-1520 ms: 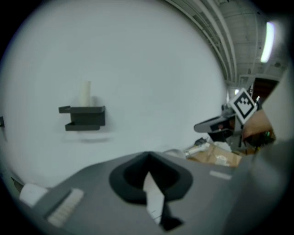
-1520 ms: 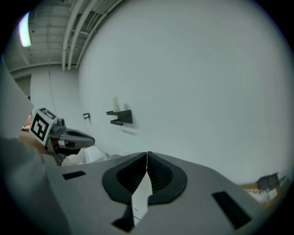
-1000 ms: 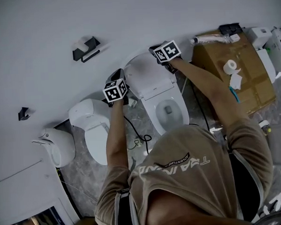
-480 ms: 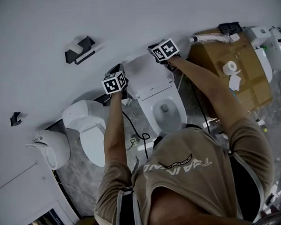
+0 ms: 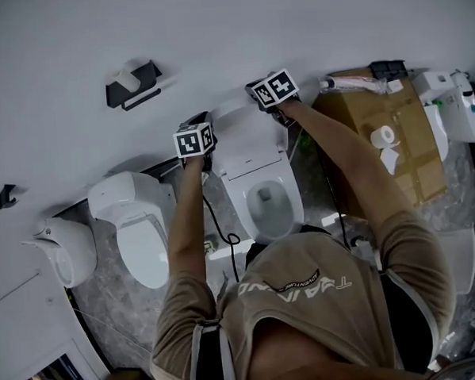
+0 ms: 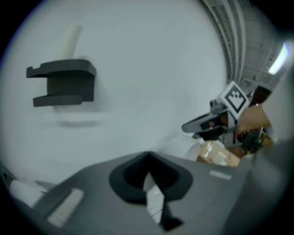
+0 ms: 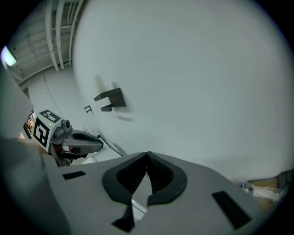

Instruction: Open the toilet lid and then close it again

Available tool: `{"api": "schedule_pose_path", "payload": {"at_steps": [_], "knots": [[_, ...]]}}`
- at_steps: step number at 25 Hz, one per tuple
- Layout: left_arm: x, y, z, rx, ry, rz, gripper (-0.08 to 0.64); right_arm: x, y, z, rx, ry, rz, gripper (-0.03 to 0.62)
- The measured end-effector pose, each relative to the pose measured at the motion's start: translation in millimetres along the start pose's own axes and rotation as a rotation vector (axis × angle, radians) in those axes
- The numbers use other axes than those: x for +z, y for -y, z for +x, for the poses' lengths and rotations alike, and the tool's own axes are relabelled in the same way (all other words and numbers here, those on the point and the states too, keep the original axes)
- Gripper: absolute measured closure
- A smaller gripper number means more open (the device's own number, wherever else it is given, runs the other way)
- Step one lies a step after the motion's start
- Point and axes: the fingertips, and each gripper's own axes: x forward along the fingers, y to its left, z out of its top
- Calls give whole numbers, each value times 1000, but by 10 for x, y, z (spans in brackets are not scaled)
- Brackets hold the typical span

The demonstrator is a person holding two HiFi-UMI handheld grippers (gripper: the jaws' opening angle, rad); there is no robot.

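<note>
While the white wall (image 5: 213,35) fills the top of the head view, the toilet (image 5: 292,197) stands against it right below, its bowl uncovered and the water in it in plain sight. The toilet lid (image 5: 247,141) stands upright at the back of the bowl, leaning toward the wall, so the opening half of the task looks done and the closing half is left.

A person bends over the bowl with both arms stretched forward, one to each side of the raised lid. The left gripper (image 6: 147,158) sits at the lid's upper left corner and the right gripper (image 7: 147,156) at its upper right corner, both pointing at the wall. In each gripper view the jaws stand together, tips meeting, with nothing pinched between them; only a sliver of white shows through the gap lower down. Neither claw grips the lid, and I cannot tell whether either touches it.

To finish, the lid must likely be tipped forward off its resting position and eased down onto the seat.

A black holder (image 5: 133,83) hangs on the wall to the left.
</note>
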Motion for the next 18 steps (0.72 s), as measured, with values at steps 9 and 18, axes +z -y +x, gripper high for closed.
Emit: {"api": "schedule_pose_path", "payload": {"at_steps": [9,18], "knots": [[-10,31,18,-31,0,-1,555,-50,58,206,27,-75,82,580],[-87,168,-170,-16,21,26,555,-181,-48,58,32,-134,15,580]]}}
